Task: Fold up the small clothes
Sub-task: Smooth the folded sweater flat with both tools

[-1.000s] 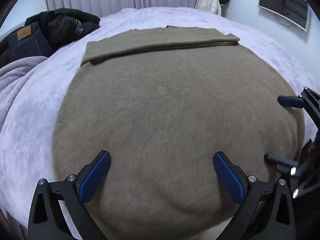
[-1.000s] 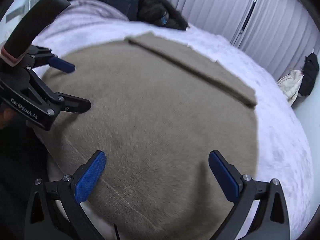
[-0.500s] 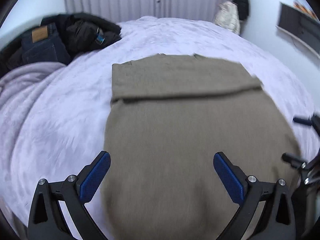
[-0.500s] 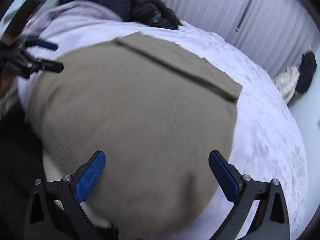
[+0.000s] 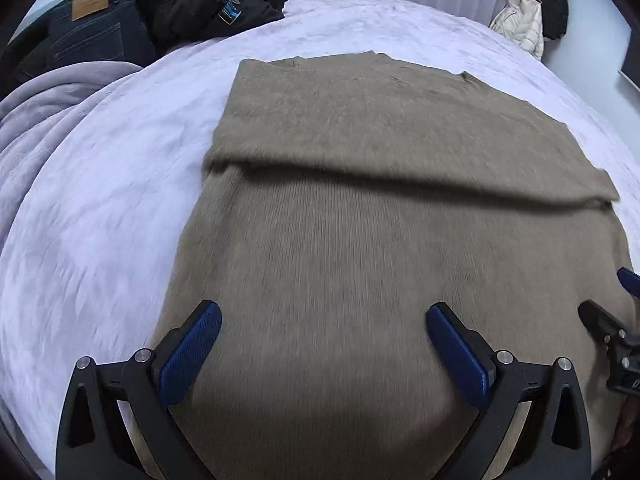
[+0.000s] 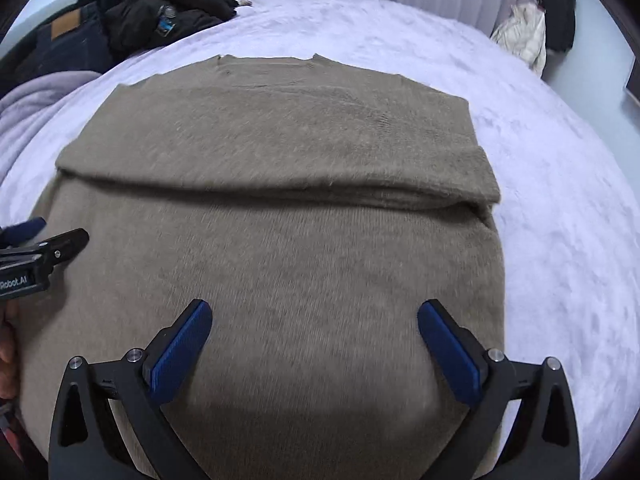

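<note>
Olive-brown knitted fabric fills the left wrist view: a sweater (image 5: 360, 240) is laid flat on a lavender bedspread (image 5: 100, 200), with a folded band lying across its far half. The left gripper (image 5: 324, 344) is held above the near part of the sweater, its blue-padded fingers spread wide with nothing between them. Compared with a second ago, more bedspread is seen and the fold appears nearer and broader. Dark jeans (image 5: 92, 28) and a black jacket (image 5: 200, 0) are piled at the far left.

In the right wrist view, the right gripper (image 6: 316, 340) is likewise spread wide and empty over the sweater (image 6: 280, 260). The view, angled earlier, is now squared to the fold.
</note>
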`<action>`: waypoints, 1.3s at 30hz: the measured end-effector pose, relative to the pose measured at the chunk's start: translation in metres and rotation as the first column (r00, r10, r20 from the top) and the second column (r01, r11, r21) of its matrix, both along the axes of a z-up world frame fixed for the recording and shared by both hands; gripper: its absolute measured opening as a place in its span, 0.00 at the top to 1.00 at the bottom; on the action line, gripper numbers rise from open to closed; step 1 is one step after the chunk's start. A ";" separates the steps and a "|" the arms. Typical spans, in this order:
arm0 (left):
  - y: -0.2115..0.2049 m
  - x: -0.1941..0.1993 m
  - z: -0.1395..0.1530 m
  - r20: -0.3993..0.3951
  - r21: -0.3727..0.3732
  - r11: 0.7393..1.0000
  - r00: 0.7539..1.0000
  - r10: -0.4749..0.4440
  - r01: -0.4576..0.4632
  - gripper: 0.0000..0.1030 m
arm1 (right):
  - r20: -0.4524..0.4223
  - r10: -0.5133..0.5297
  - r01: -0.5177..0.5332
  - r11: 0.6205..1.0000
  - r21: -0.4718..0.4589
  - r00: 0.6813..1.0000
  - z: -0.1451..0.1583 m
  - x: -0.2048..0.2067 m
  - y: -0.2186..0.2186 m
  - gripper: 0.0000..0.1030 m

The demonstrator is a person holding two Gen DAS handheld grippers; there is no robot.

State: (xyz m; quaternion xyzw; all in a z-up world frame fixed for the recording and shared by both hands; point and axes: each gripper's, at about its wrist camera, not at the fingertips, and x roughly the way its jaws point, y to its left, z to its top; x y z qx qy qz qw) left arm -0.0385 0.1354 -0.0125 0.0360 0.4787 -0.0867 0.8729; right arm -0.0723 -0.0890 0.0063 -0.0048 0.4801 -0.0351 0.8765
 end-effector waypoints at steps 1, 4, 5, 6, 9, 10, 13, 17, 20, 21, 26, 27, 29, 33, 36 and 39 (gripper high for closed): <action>0.004 -0.013 -0.001 0.013 0.001 1.000 1.000 -0.008 0.008 0.00 | 0.008 -0.003 0.003 1.000 0.010 1.000 0.001 -0.008 -0.001 0.00; 0.011 -0.043 -0.001 0.051 0.020 0.999 0.998 -0.035 0.034 0.00 | 0.046 0.018 -0.018 1.000 0.011 0.999 0.001 -0.041 0.001 0.00; 0.014 -0.049 -0.001 0.058 0.018 0.999 0.998 -0.037 0.036 0.00 | 0.062 0.026 -0.026 1.000 0.006 0.998 0.000 -0.053 0.003 0.00; 0.017 -0.056 0.000 0.068 0.022 0.999 0.997 -0.041 0.039 0.00 | 0.084 0.035 -0.035 0.999 -0.001 0.996 -0.001 -0.066 0.005 0.00; 0.020 -0.081 0.000 0.104 0.046 0.998 0.993 -0.058 0.053 0.00 | 0.131 0.062 -0.060 0.998 -0.018 0.989 -0.005 -0.099 0.010 0.00; 0.022 -0.090 -0.001 0.116 0.050 0.997 0.991 -0.060 0.054 0.00 | 0.143 0.067 -0.065 0.998 -0.023 0.987 -0.006 -0.108 0.012 0.00; 0.029 -0.105 -0.001 0.130 0.041 0.998 0.990 -0.052 0.047 0.00 | 0.170 0.088 -0.082 0.996 -0.041 0.982 -0.007 -0.133 0.017 0.00; 0.035 -0.123 -0.004 0.101 0.029 0.999 0.994 -0.036 0.033 0.00 | 0.175 0.105 -0.096 0.993 -0.064 0.979 -0.009 -0.157 0.024 0.00; 0.034 -0.122 0.009 0.033 0.031 0.998 0.998 -0.049 0.048 0.00 | 0.109 0.168 -0.160 0.984 -0.083 0.980 -0.003 -0.170 0.031 0.00; 0.034 -0.115 0.018 0.016 0.003 0.999 0.999 -0.047 0.047 0.00 | 0.073 0.207 -0.201 0.977 -0.075 0.976 0.002 -0.169 0.034 0.00; 0.011 -0.051 0.063 0.062 -0.099 0.995 0.998 0.012 -0.005 0.00 | 0.160 0.195 -0.190 0.981 -0.046 0.968 0.045 -0.128 0.031 0.00; 0.003 -0.034 0.065 0.049 -0.094 0.995 0.999 0.017 -0.012 0.00 | 0.179 0.167 -0.161 0.986 -0.047 0.970 0.053 -0.105 0.029 0.00; -0.015 -0.001 0.061 0.022 -0.047 0.998 0.999 0.029 -0.028 0.00 | 0.160 0.120 -0.116 0.993 -0.035 0.980 0.057 -0.061 0.026 0.00; -0.038 0.042 0.022 -0.090 0.068 0.997 0.995 0.052 -0.046 0.00 | -0.017 -0.001 0.002 1.000 0.015 1.000 0.032 0.019 0.020 0.00; -0.028 0.031 0.001 -0.072 0.009 0.997 0.994 0.081 -0.081 0.00 | -0.156 -0.053 0.050 0.998 -0.024 0.986 0.001 0.037 0.026 0.00; -0.022 0.001 0.001 -0.010 -0.001 0.999 0.999 0.051 -0.051 0.00 | -0.044 -0.055 0.052 0.997 -0.057 0.998 0.005 0.009 0.035 0.00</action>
